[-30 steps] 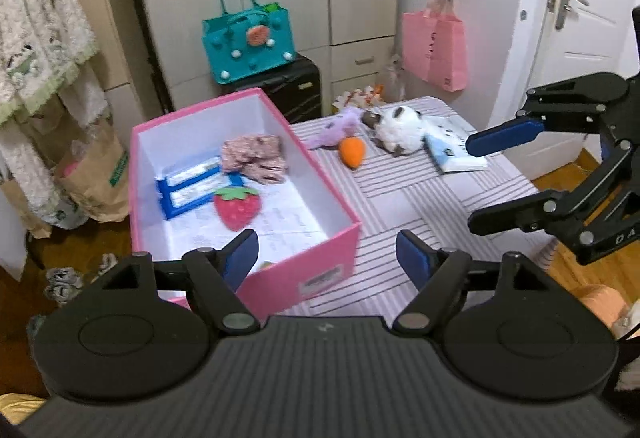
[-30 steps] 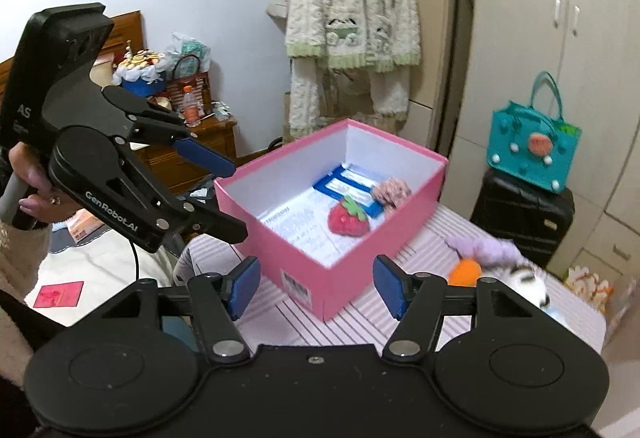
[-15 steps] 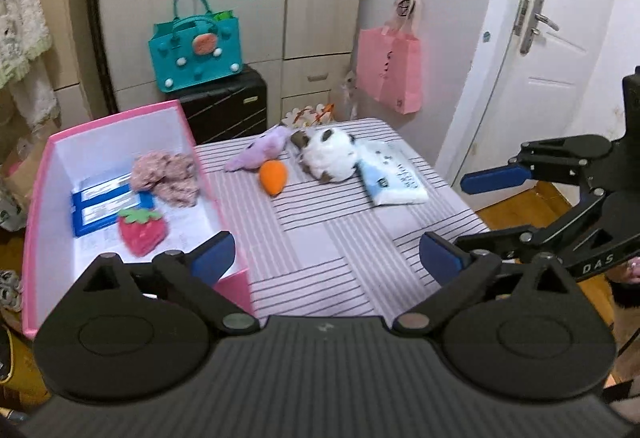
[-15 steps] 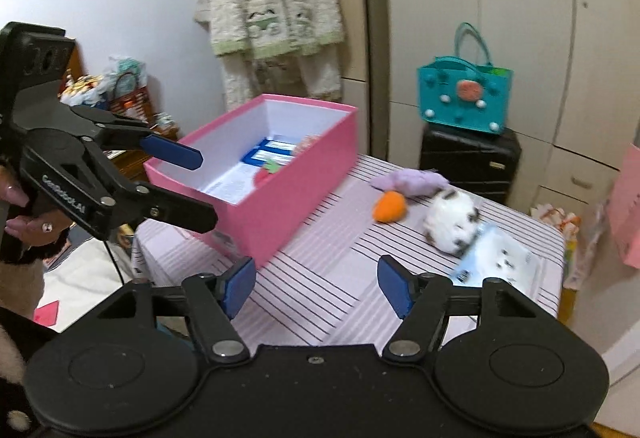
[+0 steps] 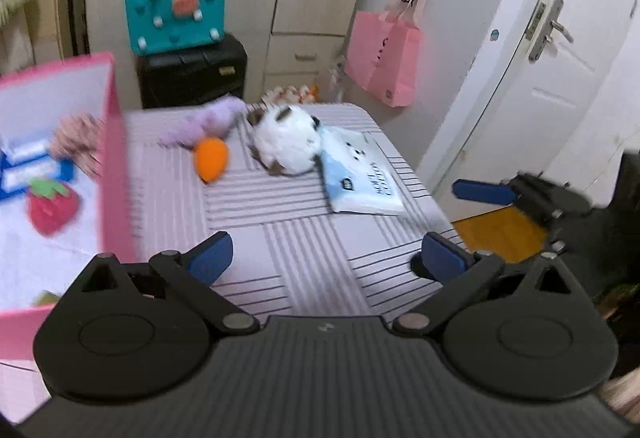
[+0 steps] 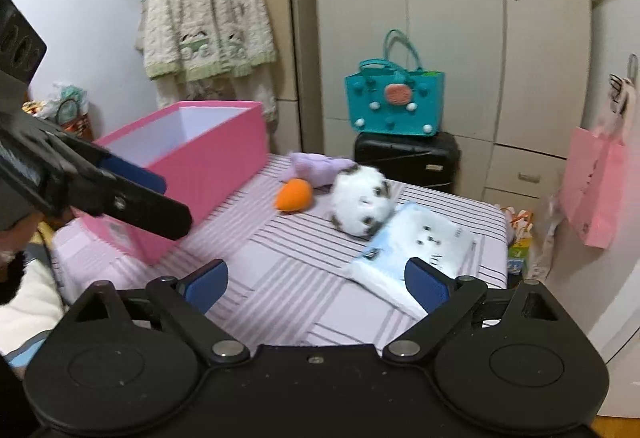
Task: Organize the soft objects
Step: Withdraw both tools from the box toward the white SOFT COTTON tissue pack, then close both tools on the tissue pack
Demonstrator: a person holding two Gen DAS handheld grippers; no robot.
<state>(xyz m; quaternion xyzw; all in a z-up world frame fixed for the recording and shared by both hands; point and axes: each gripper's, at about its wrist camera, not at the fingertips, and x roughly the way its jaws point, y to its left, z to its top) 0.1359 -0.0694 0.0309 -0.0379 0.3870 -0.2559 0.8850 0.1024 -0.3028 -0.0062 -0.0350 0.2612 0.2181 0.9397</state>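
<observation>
The left hand-held gripper (image 5: 326, 256) hangs over the striped bench (image 5: 280, 234), its blue-padded jaws spread wide with only the cloth showing between them. The right hand-held gripper (image 6: 316, 282) is also over the bench; its jaws have just been opening and now stand well apart, holding nothing. A pink box (image 5: 114, 174) sits at the left end of the bench and holds a red strawberry toy (image 5: 52, 208), a blue packet (image 5: 32, 168) and a pinkish crumpled cloth (image 5: 78, 138). Out on the bench lie an orange carrot toy (image 5: 212, 158), a purple plush (image 5: 204, 124) just behind it, a white spotted plush (image 5: 286, 144), and a pale blue tissue pack (image 5: 360, 178) touching the plush's right side. A teal bag (image 6: 394, 102) rests on a black case (image 6: 406, 156) beyond the bench.
</observation>
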